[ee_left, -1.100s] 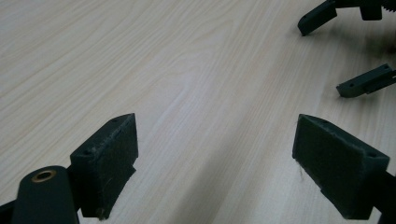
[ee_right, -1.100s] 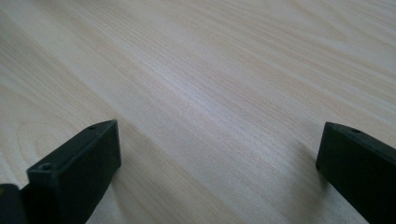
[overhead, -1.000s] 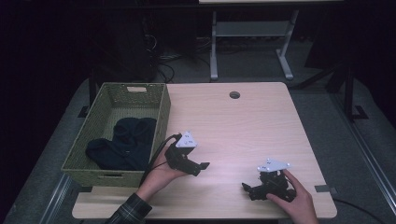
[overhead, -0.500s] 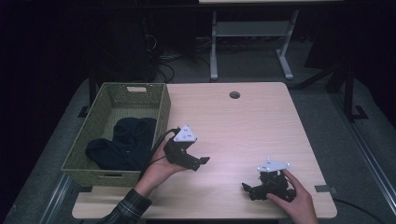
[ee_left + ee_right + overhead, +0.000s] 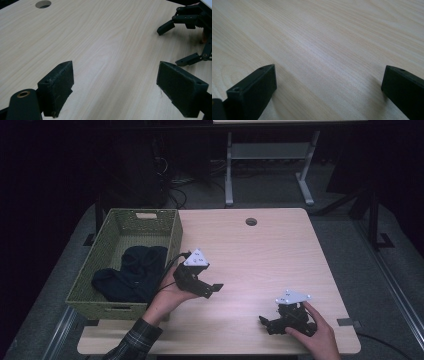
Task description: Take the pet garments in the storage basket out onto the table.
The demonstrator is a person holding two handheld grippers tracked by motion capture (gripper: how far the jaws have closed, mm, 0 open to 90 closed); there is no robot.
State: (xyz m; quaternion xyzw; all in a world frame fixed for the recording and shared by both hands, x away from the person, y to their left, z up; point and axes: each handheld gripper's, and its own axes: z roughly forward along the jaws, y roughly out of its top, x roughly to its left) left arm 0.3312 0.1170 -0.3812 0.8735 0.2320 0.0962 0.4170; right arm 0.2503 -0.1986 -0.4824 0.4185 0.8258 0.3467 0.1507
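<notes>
In the green basket (image 5: 172, 232) at the counter's (image 5: 260, 255) left lay dark socks (image 5: 130, 272) | soft, light, best pinched at a raised fold | left tool (image 5: 212, 290) spread, empty, nearby | right tool (image 5: 265, 322) spread, well apart.

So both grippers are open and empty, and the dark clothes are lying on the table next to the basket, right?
Not quite. Both the left gripper and the right gripper are open and empty, but the dark clothes lie inside the green basket, not on the table beside it. The high view shows this.
</notes>
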